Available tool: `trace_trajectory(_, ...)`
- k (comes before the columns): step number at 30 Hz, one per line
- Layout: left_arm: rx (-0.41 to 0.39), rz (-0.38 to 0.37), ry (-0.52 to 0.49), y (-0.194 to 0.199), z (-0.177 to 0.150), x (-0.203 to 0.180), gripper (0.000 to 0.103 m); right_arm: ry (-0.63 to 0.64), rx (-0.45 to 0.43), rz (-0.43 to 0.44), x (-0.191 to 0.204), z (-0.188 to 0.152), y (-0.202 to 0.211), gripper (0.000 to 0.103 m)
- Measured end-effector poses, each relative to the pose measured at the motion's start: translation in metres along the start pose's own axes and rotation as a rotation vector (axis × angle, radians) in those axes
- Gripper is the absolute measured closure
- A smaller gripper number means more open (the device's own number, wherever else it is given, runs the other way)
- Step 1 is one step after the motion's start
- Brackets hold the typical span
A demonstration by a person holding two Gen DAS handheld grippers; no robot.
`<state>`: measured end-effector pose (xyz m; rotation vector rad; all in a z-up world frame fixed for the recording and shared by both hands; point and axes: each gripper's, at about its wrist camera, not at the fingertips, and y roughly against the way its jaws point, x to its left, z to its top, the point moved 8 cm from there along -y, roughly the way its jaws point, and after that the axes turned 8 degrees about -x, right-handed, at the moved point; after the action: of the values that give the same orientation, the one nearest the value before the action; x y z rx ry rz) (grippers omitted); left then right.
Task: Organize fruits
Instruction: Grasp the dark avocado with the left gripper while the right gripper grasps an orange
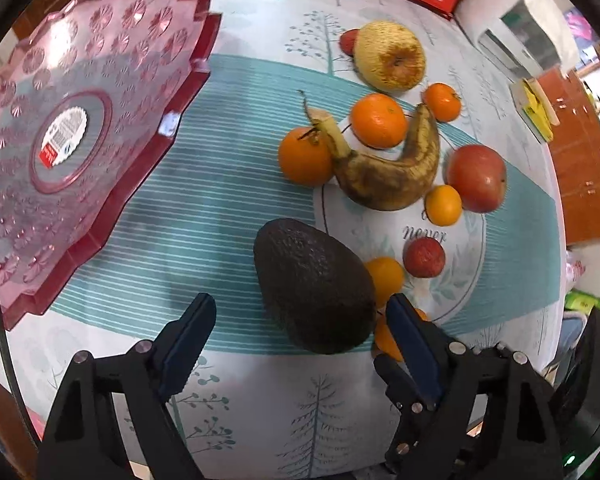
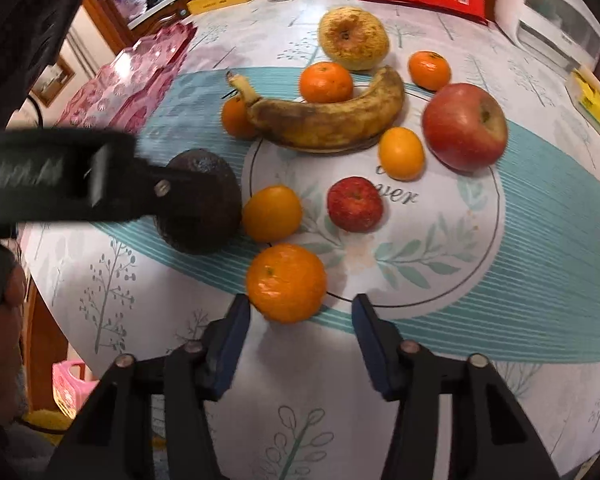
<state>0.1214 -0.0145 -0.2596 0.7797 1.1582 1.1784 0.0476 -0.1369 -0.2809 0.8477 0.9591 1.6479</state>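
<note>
Both grippers point steeply down over the printed table (image 2: 500, 320). The right gripper (image 2: 300, 322) stands with jaws apart astride the near side of a mandarin (image 2: 286, 282); neither pad presses on it, so nothing is held. The left gripper (image 1: 302, 320) is likewise released, straddling the avocado (image 1: 314, 286), one finger just beside its right flank, the other apart from it.

For a sound grasp, each tool probably needs to sink until its pads sit at the fruit's widest part, then close gently; the avocado, being dark, pebbled and egg-shaped, may roll toward its narrow end.

Beyond lie two smaller orange fruits, a small red fruit (image 2: 354, 204), a browned banana (image 2: 328, 124), a red apple (image 2: 464, 126) and a russeted yellow one (image 2: 354, 38). The pink scalloped tray (image 1: 80, 132), presumably the destination, sits at the left, bare but for a label.
</note>
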Motion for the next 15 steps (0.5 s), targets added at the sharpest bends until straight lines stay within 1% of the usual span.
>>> trace_trajectory(4,0.032,0.000,0.014,-0.011,-0.002,0.000,0.019,-0.001,-0.006,0.014,-0.002,0.000,0.000,0.065)
trace_trajectory(7,0.046,0.005,0.020,-0.019,-0.002,-0.001,0.021,-0.020,-0.012,-0.010,-0.011,0.001,0.003,0.065)
trace_trajectory(9,0.050,0.014,0.030,-0.024,0.000,0.000,0.024,-0.044,-0.020,-0.018,-0.019,0.002,0.007,0.066)
trace_trajectory(13,0.060,0.012,0.071,-0.034,0.003,-0.002,0.027,-0.069,-0.025,-0.028,-0.032,0.004,0.012,0.066)
trace_trajectory(14,0.051,0.007,0.080,-0.035,0.005,-0.004,0.029,-0.070,-0.024,-0.032,-0.034,0.003,0.013,0.066)
trace_trajectory(15,0.049,-0.002,0.081,-0.034,0.004,-0.006,0.035,-0.070,-0.023,-0.032,-0.036,0.001,0.013,0.066)
